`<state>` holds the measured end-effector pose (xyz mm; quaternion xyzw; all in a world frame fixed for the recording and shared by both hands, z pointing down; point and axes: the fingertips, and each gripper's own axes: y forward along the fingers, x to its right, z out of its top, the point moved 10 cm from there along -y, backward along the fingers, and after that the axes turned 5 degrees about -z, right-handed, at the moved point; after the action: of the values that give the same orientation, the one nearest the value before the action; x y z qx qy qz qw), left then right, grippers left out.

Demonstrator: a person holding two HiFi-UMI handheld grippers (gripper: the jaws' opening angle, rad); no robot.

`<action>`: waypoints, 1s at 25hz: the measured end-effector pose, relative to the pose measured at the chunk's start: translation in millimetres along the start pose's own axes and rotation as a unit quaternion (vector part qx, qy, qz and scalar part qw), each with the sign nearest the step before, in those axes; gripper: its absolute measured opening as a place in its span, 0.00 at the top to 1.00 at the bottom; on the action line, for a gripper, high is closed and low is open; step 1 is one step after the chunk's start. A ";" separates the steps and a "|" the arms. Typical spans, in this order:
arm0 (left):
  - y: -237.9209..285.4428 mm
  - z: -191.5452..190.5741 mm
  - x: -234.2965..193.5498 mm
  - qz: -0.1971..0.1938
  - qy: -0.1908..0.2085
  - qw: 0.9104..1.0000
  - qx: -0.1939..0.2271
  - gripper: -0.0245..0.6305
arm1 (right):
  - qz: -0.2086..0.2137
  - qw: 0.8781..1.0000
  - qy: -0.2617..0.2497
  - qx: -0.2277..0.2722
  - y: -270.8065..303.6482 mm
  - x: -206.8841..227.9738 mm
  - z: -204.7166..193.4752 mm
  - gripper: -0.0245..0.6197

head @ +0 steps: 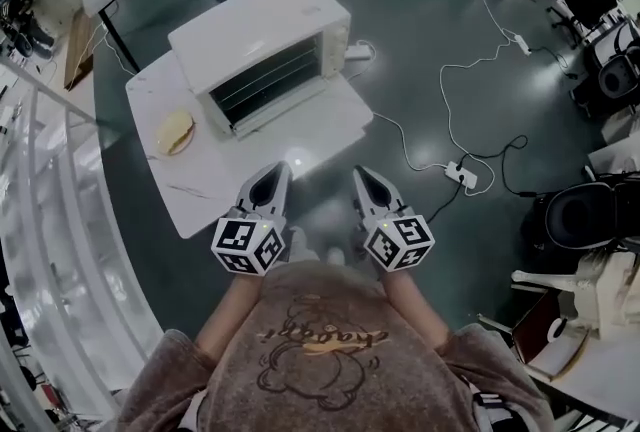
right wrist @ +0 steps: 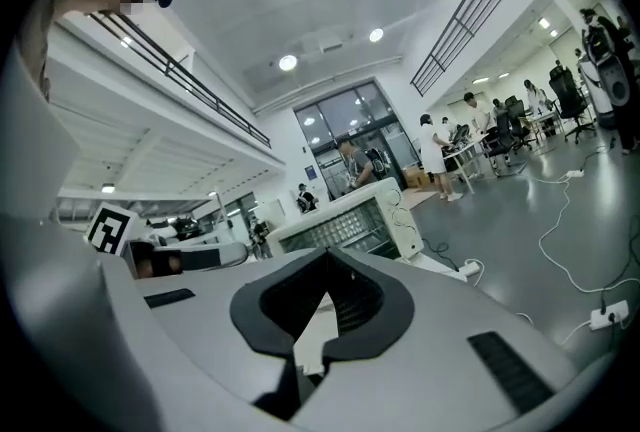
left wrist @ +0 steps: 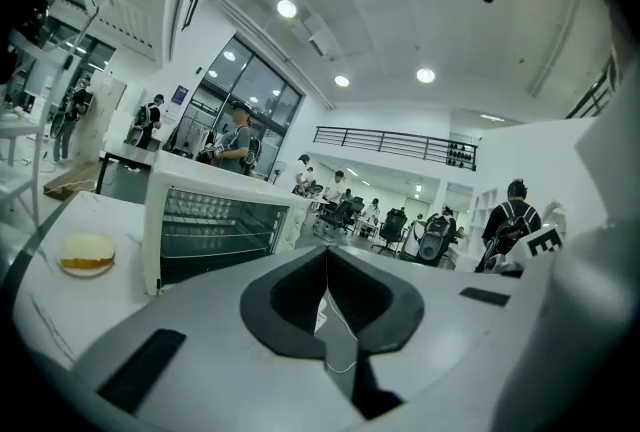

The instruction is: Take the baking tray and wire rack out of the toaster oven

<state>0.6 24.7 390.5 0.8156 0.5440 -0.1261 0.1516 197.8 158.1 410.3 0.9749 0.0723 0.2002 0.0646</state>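
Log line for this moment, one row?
left hand-held gripper: shut, empty | right hand-held gripper: shut, empty | oven: untouched, on table

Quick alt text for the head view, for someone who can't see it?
A white toaster oven sits on a white table, bread beside it. Nearer, the left claw and right claw point toward it, both shut and empty.

1. The toaster oven is filling the upper middle of the table, its front facing the bottom of the head view.
2. A bare strip of tabletop is lying open below that front.
3. A bread roll is crowding the strip's left end.
4. The left gripper and right gripper, jaws together, are hanging at the table's near edge, with nothing between them and the oven.
5. A cable is trailing over the floor at right, off the table.
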 end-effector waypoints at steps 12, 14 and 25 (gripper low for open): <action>-1.8 4.3 -38.3 -0.014 -0.085 0.996 0.031 0.69 | 0.083 0.991 0.108 -0.004 51.0 -16.0 -10.6 0.64; -0.7 3.4 -44.0 -0.024 -0.118 0.991 0.054 0.61 | 0.093 0.984 0.152 -0.007 56.6 -13.7 -14.5 0.60; 45.0 -3.1 -87.7 -0.014 -0.216 0.971 0.103 0.60 | 0.101 0.964 0.243 -0.039 129.1 22.8 -22.6 0.61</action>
<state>9.4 -64.8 430.8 0.7727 0.4938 -0.3566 0.1787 224.3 37.4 459.7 0.8958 -0.0213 0.4396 0.0623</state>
